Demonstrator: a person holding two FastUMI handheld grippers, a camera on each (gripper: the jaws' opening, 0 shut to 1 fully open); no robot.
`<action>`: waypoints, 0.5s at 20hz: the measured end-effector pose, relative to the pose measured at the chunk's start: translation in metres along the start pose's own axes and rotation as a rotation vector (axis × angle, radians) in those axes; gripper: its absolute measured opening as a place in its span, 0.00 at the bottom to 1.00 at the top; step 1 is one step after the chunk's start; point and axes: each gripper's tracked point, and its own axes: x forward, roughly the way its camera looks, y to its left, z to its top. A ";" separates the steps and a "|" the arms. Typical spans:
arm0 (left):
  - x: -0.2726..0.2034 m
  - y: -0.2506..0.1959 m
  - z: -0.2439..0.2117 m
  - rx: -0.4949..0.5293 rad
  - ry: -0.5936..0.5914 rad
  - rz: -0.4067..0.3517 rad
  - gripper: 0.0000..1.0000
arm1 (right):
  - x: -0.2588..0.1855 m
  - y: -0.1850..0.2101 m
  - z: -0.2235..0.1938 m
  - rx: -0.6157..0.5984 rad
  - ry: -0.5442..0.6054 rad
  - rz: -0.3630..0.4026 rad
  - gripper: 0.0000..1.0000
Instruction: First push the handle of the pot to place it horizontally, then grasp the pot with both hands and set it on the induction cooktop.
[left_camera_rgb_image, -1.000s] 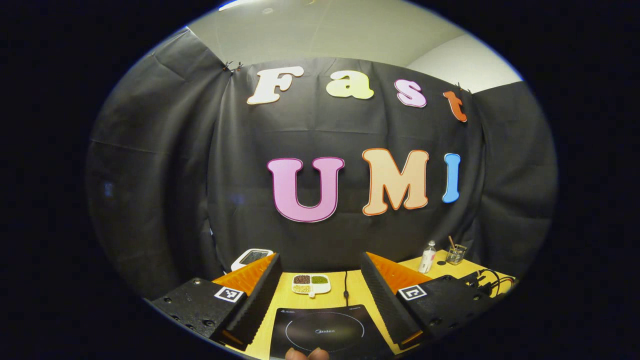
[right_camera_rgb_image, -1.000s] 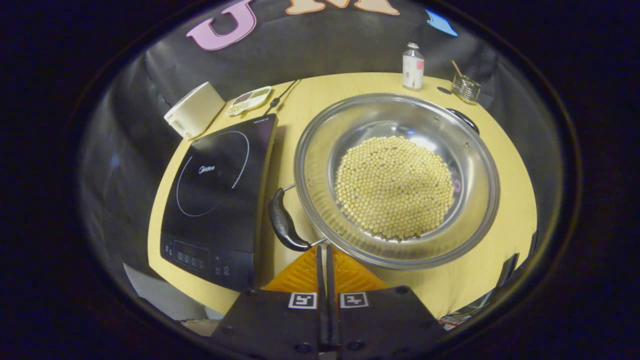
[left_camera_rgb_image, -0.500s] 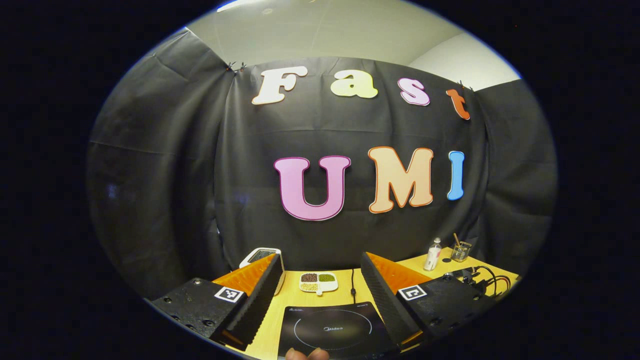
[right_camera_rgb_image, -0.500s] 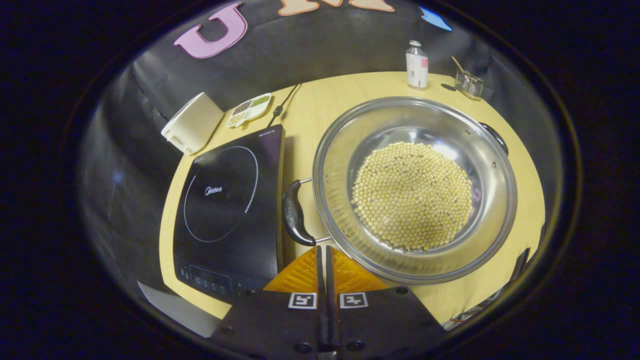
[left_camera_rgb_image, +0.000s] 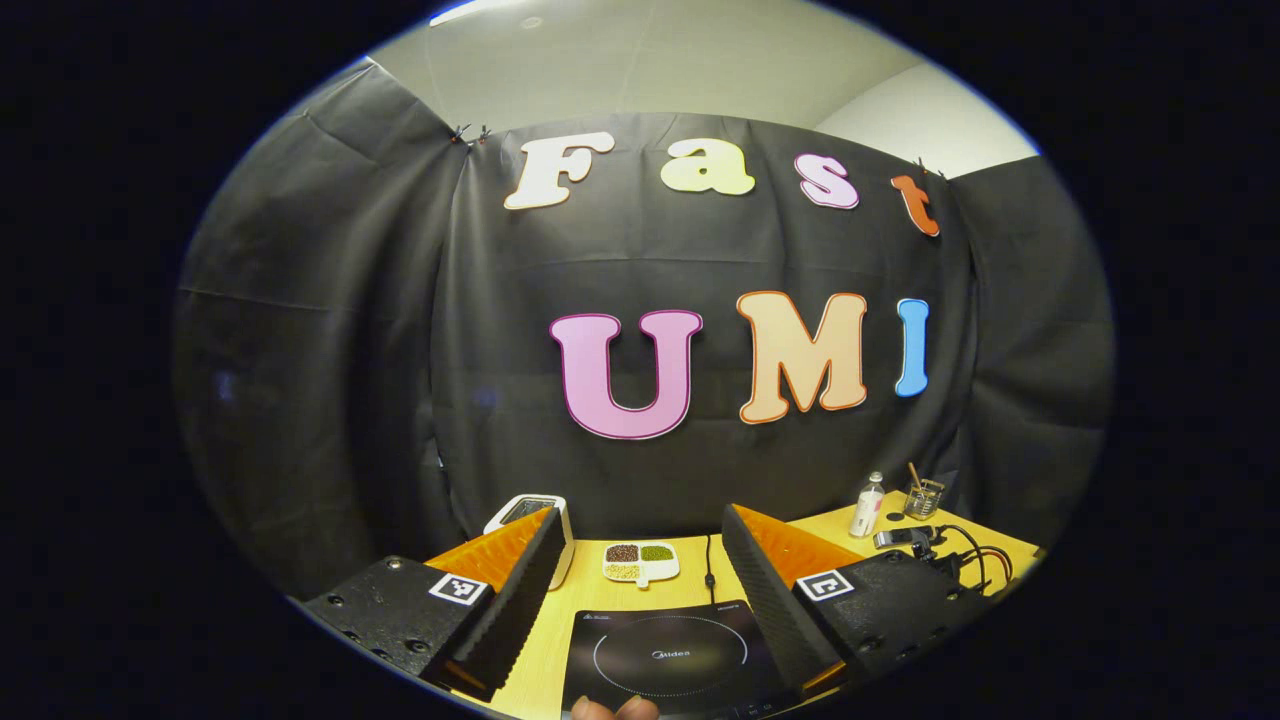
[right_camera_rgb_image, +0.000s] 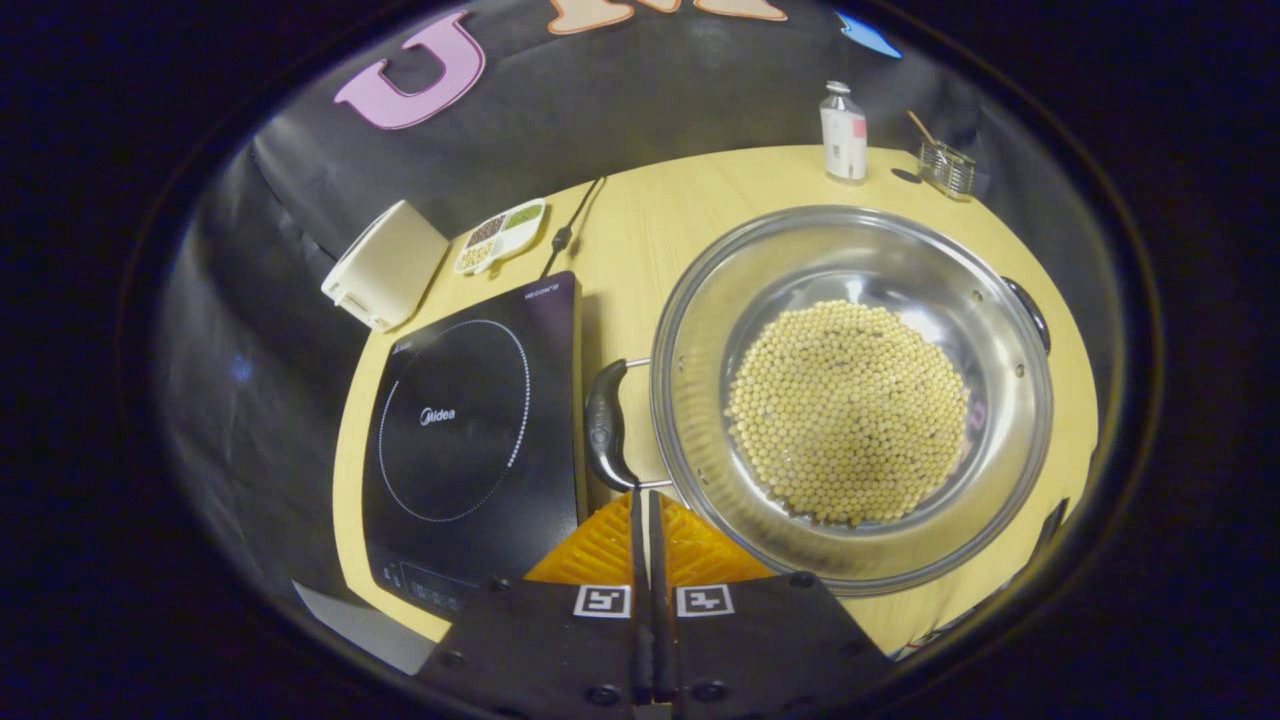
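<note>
In the right gripper view a wide steel pot holding yellow beans sits on the wooden table, right of the black induction cooktop. Its near black handle lies between pot and cooktop; the far handle pokes out at the right rim. My right gripper is shut, empty, its tips touching the near handle's lower end. In the left gripper view my left gripper stands open above the cooktop, nothing between its fingers.
A white box-like device, a divided dish of beans and the cooktop's cord lie behind the cooktop. A small bottle and a glass jar stand at the table's far edge. Cables lie at the right.
The right gripper has pushed the pot's near handle, turning the pot so the handles swing toward level; the pot sits farther right in view. The left gripper drifted slightly, staying open.
</note>
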 end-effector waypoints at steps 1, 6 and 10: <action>0.001 -0.002 0.000 0.000 0.001 -0.004 0.96 | -0.003 0.000 0.003 0.008 -0.003 0.006 0.03; 0.005 -0.020 -0.005 -0.034 0.020 -0.045 0.97 | -0.019 -0.013 0.022 0.024 -0.062 0.015 0.03; 0.011 -0.044 -0.021 -0.075 0.068 -0.096 0.96 | -0.036 -0.048 0.042 0.010 -0.144 -0.049 0.03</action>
